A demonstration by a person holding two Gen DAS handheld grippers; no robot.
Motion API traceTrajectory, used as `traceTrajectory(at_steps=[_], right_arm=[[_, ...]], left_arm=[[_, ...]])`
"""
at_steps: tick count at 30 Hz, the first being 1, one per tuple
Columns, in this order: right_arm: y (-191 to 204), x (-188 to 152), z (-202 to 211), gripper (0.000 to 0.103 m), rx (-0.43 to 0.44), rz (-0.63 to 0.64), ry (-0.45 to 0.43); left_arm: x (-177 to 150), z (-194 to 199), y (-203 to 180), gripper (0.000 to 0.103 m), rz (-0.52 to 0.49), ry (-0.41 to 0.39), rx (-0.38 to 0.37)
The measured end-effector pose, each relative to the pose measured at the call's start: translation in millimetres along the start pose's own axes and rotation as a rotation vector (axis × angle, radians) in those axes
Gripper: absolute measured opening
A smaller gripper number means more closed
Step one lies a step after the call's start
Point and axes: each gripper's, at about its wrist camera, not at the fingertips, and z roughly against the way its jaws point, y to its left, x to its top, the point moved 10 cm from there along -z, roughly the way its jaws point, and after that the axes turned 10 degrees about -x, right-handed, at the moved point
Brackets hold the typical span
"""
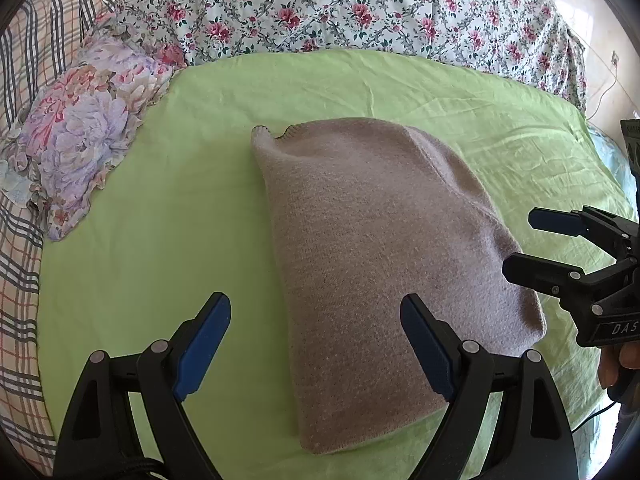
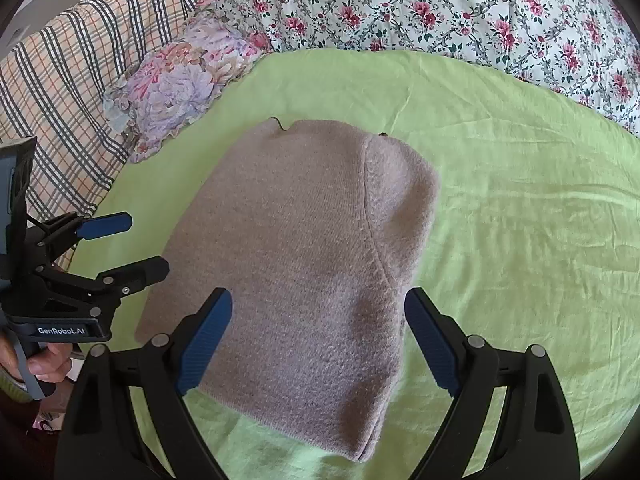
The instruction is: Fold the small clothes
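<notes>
A folded mauve knit garment (image 1: 372,272) lies flat on a light green sheet (image 1: 160,200); the right wrist view shows the same garment (image 2: 304,240) with a seam curving down its right side. My left gripper (image 1: 316,312) hovers open over the garment's near left edge, its blue pads clear of the cloth. My right gripper (image 2: 320,304) also stands open above the garment's near end, holding nothing. Each gripper shows in the other's view: the right gripper (image 1: 524,240) by the garment's right edge, the left gripper (image 2: 142,244) by its left edge.
A floral pillow (image 1: 80,132) lies at the sheet's far left. A rose-print quilt (image 1: 340,8) is bunched along the back, and a plaid blanket (image 1: 20,260) runs down the left. A person's hand (image 2: 44,364) grips the left tool's handle.
</notes>
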Motion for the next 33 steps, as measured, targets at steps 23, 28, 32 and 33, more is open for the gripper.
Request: traceTrajectory(at_steps=[23, 28, 32, 33], right_arm=[[3.4, -0.3, -1.4, 0.088, 0.004, -0.007, -0.003], [3.5, -1.3, -2.0, 0.088, 0.004, -0.012, 0.002], [2.5, -5.0, -4.6, 0.088, 0.004, -0.02, 0.012], [2.2, -5.4, -5.0, 0.088, 0.005, -0.02, 0.013]], left_arm=[[4.6, 0.2, -4.8, 0.087, -0.009, -0.006, -0.004], [4.8, 1.2, -5.3, 0.087, -0.012, -0.01, -0.001], [4.7, 0.7, -4.2, 0.087, -0.012, -0.01, 0.002], [5.0, 1.1, -4.1, 0.087, -0.015, -0.014, 0.008]])
